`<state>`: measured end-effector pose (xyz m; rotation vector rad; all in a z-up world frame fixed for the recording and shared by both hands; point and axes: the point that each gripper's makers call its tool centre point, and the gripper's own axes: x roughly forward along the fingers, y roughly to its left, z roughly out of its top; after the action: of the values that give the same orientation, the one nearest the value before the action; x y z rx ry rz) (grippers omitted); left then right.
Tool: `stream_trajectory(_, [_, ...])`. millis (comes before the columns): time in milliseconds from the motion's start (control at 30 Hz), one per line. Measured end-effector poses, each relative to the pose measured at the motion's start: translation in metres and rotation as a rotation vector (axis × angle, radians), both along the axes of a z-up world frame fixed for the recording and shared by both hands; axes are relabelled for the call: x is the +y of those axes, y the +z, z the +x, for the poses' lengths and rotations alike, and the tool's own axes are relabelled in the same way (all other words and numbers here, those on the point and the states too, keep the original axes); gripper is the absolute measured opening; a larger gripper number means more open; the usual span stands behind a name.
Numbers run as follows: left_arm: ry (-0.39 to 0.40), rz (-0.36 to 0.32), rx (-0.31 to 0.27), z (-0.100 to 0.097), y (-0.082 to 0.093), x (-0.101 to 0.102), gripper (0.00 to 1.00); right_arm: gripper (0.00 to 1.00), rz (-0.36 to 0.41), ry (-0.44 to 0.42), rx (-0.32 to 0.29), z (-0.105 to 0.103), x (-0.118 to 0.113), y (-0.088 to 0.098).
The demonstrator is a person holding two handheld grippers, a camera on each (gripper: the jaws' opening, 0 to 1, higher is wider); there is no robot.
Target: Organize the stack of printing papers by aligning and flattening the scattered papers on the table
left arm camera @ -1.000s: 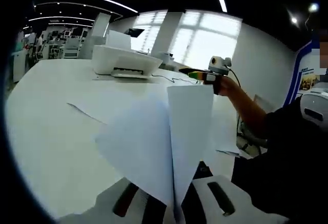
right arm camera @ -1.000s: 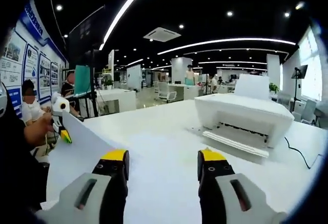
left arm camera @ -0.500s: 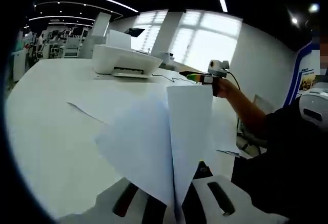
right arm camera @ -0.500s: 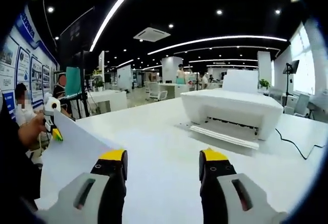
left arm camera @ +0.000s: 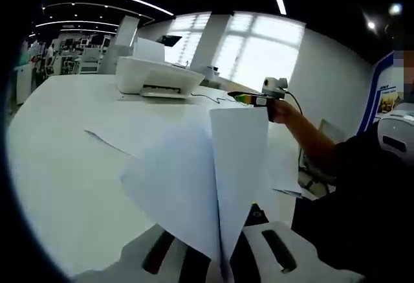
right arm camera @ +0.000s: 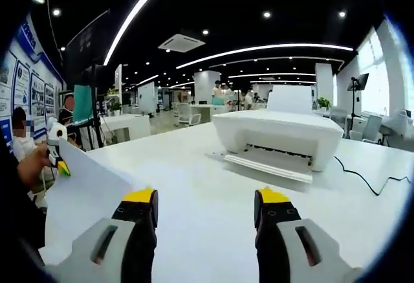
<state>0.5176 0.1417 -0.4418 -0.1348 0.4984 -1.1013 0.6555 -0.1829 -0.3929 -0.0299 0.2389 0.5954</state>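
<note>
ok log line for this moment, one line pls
left claw: shut on paper sheets, held up off table | right claw: open, holding nothing | printer: on table

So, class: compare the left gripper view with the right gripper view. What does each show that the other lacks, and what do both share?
Left gripper view: bright windows behind the table, and a loose sheet lying flat. Right gripper view: the right gripper, jaws apart and empty, plus wall posters. Both share the white printer, the white table, and the held papers pinched in the left gripper.
</note>
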Motion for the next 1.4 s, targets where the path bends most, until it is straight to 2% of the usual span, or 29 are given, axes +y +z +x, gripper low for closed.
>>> stream_trajectory(367, [-0.002, 0.001, -0.002, -0.001, 0.001, 0.001, 0.07, 0.61, -0.012, -0.058, 0.002, 0.004, -0.019, -0.007])
stream_trajectory(700, [0.002, 0.001, 0.004, -0.002, -0.002, 0.002, 0.07, 0.68, -0.02, -0.121, 0.034, 0.011, -0.042, -0.031])
stream_trajectory(1400, [0.004, -0.003, 0.011, -0.003, -0.005, 0.004, 0.07, 0.77, -0.027, -0.223, 0.065, 0.027, -0.074, -0.064])
